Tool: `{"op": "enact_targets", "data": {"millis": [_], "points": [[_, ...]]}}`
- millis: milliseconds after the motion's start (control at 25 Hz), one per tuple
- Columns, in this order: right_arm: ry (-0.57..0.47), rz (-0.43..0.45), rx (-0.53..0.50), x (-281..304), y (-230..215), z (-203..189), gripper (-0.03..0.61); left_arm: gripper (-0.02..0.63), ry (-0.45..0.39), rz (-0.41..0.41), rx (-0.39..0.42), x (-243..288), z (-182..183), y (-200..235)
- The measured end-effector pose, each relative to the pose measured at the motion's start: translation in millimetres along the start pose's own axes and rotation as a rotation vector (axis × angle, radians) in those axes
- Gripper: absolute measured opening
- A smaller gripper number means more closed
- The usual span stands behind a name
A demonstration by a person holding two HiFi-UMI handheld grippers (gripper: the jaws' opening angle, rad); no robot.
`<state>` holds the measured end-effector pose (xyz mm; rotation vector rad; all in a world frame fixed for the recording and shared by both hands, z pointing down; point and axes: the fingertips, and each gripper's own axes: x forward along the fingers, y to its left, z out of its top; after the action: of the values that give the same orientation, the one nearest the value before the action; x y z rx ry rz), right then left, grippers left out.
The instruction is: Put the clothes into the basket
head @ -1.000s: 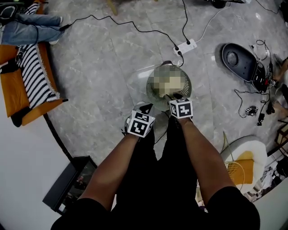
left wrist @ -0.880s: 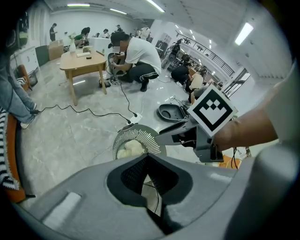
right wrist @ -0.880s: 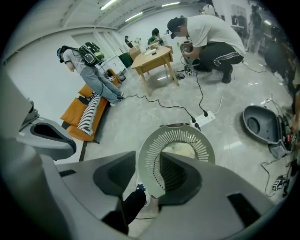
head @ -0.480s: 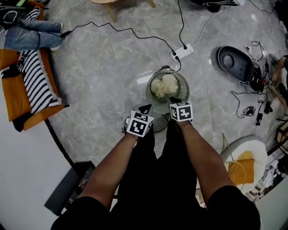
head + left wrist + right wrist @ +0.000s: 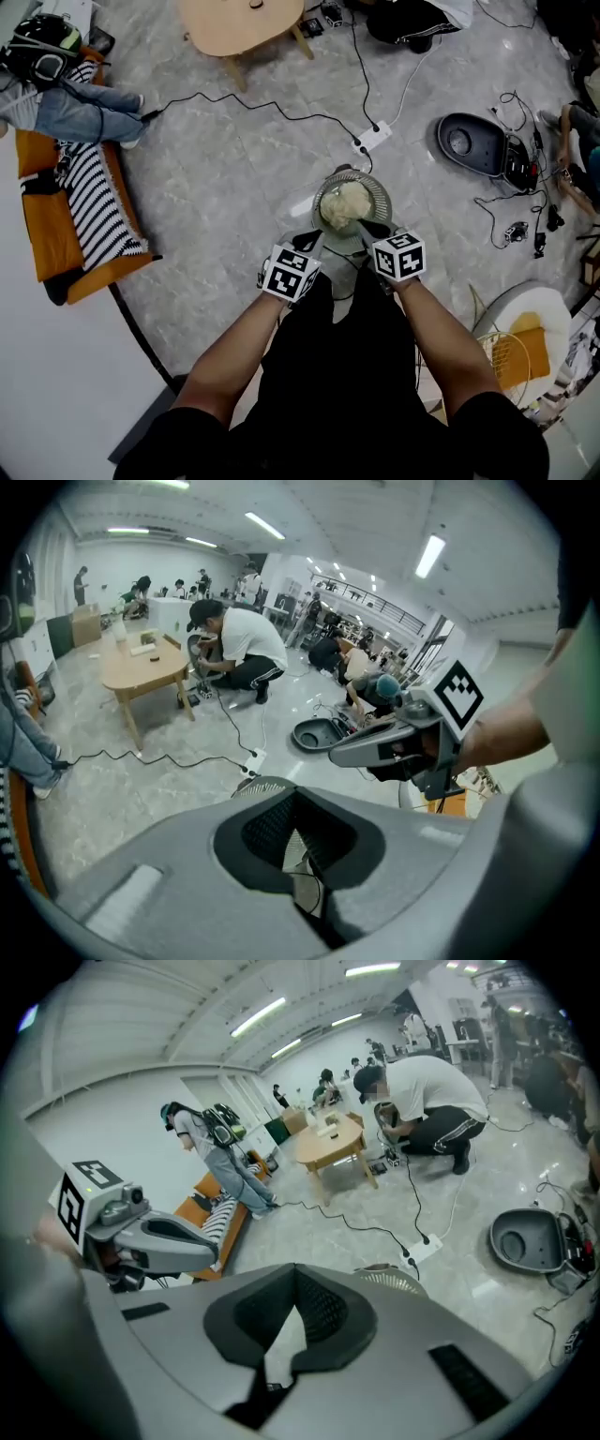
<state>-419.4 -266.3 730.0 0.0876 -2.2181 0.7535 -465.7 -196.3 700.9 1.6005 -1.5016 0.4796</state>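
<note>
A round mesh basket [image 5: 379, 191] stands on the grey floor and holds a cream bundle of clothes [image 5: 344, 204]. Both grippers hover above its near side, apart from it. My left gripper [image 5: 307, 242] is shut with nothing in it. My right gripper [image 5: 368, 228] has just closed its jaws, and nothing is between them. In the left gripper view the jaws [image 5: 295, 794] meet at the tip over the basket rim [image 5: 255, 786]. The right gripper view shows my right gripper [image 5: 295, 1267] with its jaws together, the basket rim [image 5: 396, 1279] just beyond.
An orange sofa [image 5: 42, 202] with a striped cloth and a seated person's legs [image 5: 80, 98] is at the left. A wooden table [image 5: 246, 21], a power strip [image 5: 372, 139] with cables, a dark device [image 5: 473, 142] and a white chair [image 5: 516, 319] surround the basket.
Both grippers have risen away from the basket, and the head view now takes in more of the floor. The cream clothes stay in the basket.
</note>
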Motion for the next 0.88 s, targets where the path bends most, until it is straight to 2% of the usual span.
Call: {"op": "enact_targets", "data": {"millis": [200,480,680,880], "points": [[-0.118,0.01,0.018,-56.9,52.6,22.0,0.014,0.003,-0.085,-0.04,0.048,-49.3,26.3,-15.6],[-0.273,-0.031,0.021,-120.5,108.5,25.0,0.014,0.003,-0.204,-0.106,0.13,-110.7,53.3,-47.3],[-0.358,-0.042,-0.011,-155.3,128.0,37.6,0.014,0.003,-0.247,-0.139,0.199,-137.2,65.6,-72.9],[-0.374,-0.032,-0.053,-178.8,139.8,33.9,0.014,0.003,-0.305,-0.127,0.202,-159.1,68.2,-97.3]]}}
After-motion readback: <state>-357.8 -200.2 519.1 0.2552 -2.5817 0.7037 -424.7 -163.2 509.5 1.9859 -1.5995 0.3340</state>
